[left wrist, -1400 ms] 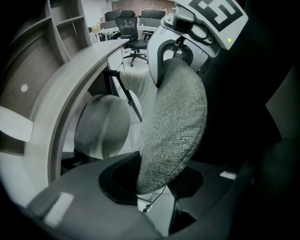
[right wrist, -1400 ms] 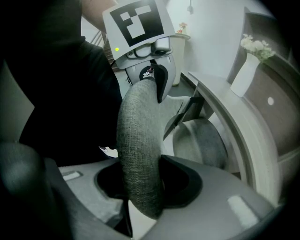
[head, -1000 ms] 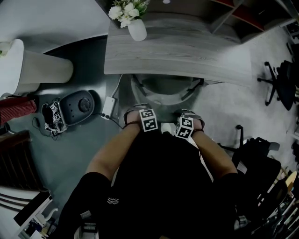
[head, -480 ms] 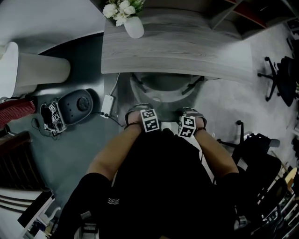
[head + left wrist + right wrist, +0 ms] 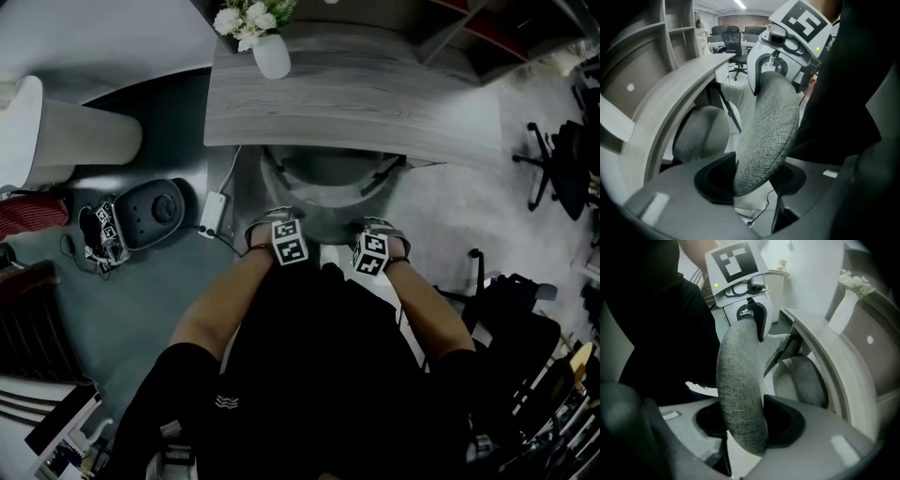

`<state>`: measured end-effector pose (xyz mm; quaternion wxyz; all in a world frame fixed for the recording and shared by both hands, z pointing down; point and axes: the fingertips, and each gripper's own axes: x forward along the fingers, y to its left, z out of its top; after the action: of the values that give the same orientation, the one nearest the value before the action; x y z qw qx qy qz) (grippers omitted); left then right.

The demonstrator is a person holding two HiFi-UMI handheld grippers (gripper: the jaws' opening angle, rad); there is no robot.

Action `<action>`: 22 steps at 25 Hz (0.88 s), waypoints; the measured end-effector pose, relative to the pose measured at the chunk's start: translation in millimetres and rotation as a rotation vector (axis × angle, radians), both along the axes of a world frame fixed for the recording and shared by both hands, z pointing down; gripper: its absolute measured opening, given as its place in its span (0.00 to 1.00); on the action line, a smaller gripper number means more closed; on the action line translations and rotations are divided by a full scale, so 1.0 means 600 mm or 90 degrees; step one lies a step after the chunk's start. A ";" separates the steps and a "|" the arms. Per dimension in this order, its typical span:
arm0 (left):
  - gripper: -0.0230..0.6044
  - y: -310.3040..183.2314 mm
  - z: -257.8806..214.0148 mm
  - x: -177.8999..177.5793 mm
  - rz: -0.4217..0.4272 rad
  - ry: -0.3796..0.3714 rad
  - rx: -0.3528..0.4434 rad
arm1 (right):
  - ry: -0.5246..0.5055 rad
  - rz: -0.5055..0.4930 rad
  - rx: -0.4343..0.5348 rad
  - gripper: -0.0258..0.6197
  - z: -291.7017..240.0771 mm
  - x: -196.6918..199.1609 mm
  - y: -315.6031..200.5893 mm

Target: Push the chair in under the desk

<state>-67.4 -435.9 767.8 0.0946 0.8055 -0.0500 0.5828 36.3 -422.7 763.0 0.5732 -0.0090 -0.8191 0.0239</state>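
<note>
The chair [image 5: 328, 180] sits with its seat tucked beneath the desk [image 5: 375, 103], so the push looks all but done. The left gripper [image 5: 274, 225] and right gripper [image 5: 380, 230] straddle its backrest [image 5: 768, 131]. Their jaws have just been easing apart and sit slack around it. Only pulling clear seems left.

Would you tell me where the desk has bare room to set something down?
The desk is bare everywhere right of the vase at its far left corner. Crowded: the floor left of the chair, with a round device and cables.
</note>
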 end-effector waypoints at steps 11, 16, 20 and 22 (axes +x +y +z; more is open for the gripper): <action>0.33 0.007 -0.094 -0.027 -0.209 0.045 0.048 | -0.076 0.160 -0.020 0.32 -0.079 0.026 0.006; 0.16 -0.026 -0.177 -0.026 -0.297 0.165 0.098 | -0.122 0.190 0.004 0.32 -0.135 0.035 -0.011; 0.08 -0.085 -0.271 -0.024 -0.373 0.293 0.160 | -0.261 0.356 0.030 0.29 -0.206 0.045 -0.078; 0.05 -0.111 -0.311 -0.028 -0.396 0.342 0.201 | -0.314 0.431 0.038 0.28 -0.234 0.061 -0.112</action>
<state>-84.3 -502.8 581.2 0.1508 0.8798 -0.3521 0.2815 72.8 -490.0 622.7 0.3196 0.2717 -0.8889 0.1842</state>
